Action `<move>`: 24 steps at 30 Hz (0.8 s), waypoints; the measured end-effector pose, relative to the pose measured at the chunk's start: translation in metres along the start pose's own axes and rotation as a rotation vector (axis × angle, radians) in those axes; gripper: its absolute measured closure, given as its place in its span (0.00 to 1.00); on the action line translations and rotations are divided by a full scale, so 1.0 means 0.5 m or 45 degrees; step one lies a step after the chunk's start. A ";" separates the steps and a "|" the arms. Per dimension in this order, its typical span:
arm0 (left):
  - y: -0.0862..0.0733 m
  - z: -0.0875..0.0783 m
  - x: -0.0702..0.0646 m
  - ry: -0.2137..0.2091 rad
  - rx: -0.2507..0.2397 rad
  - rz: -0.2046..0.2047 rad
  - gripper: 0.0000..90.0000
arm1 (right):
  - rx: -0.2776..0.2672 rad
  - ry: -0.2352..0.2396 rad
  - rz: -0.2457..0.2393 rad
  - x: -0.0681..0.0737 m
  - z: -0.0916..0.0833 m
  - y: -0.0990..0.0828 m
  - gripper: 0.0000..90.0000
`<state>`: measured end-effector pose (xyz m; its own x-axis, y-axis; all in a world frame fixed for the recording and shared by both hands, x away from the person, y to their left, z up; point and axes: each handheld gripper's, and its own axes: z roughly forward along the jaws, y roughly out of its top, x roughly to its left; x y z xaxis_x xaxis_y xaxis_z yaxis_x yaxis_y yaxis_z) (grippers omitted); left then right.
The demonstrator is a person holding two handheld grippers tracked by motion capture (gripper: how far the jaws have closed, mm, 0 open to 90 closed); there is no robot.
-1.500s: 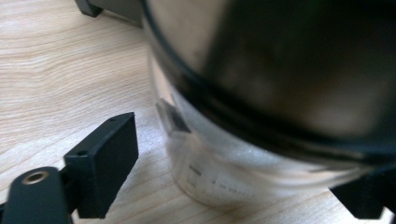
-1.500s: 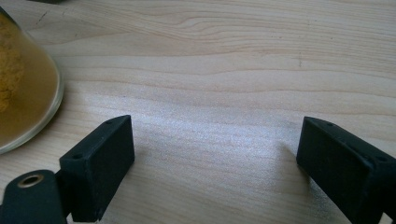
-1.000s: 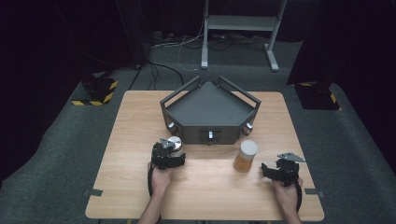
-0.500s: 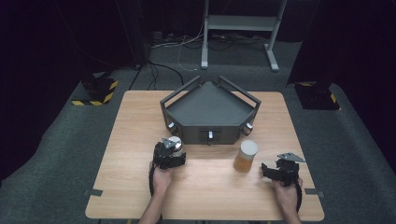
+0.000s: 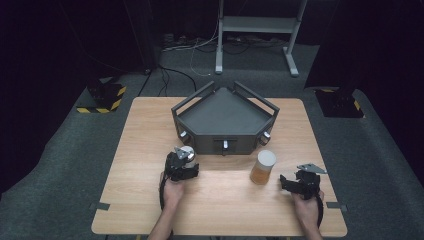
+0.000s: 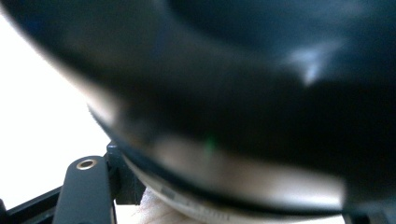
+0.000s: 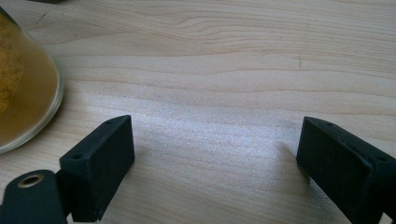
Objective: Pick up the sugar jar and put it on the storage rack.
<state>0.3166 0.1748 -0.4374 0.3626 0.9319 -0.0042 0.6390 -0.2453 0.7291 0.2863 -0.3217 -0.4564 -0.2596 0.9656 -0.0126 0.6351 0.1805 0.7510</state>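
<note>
Metal-lidded dark jar (image 5: pixel 187 156), rigid and likely slippery, sat clamped between the left gripper's (image 5: pixel 183 161) just-closed jaws; right gripper (image 7: pixel 212 154) gaped empty.

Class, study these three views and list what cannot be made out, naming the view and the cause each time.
- Left gripper view: the round dark object sits so close that it blurs; its identity is unclear.
- High view: the left gripper covers the small silver-topped object; too small to identify.
- Right gripper view: the jar is cut off by the left edge; its contents are unclear.

A small round jar (image 5: pixel 188 156) with a silvery, dark-topped lid stands upright on the table (image 5: pixel 140 150), just before the dark tray (image 5: pixel 225 117).
</note>
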 end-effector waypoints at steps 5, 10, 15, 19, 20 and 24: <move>-0.002 -0.001 -0.006 0.012 -0.003 -0.001 0.34 | 0.000 0.000 0.000 0.000 0.000 0.000 0.12; 0.003 -0.011 -0.006 0.005 -0.014 0.009 0.34 | 0.000 0.001 0.001 0.000 0.000 0.000 0.12; 0.015 -0.027 -0.001 -0.005 -0.026 0.022 0.34 | 0.000 0.001 0.002 -0.001 0.000 0.000 0.12; 0.028 -0.042 0.002 -0.004 -0.026 0.038 0.34 | 0.000 0.002 0.002 -0.001 0.000 0.000 0.12; 0.032 -0.047 0.004 -0.005 -0.026 0.044 0.34 | 0.000 0.002 0.001 -0.001 0.000 0.000 0.12; 0.041 -0.060 0.010 -0.021 -0.028 0.050 0.34 | 0.000 0.002 0.002 -0.001 0.000 0.000 0.12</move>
<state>0.3113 0.1826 -0.4019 0.3984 0.9171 0.0139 0.6088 -0.2758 0.7438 0.2863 -0.3221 -0.4564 -0.2596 0.9657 -0.0108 0.6352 0.1791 0.7513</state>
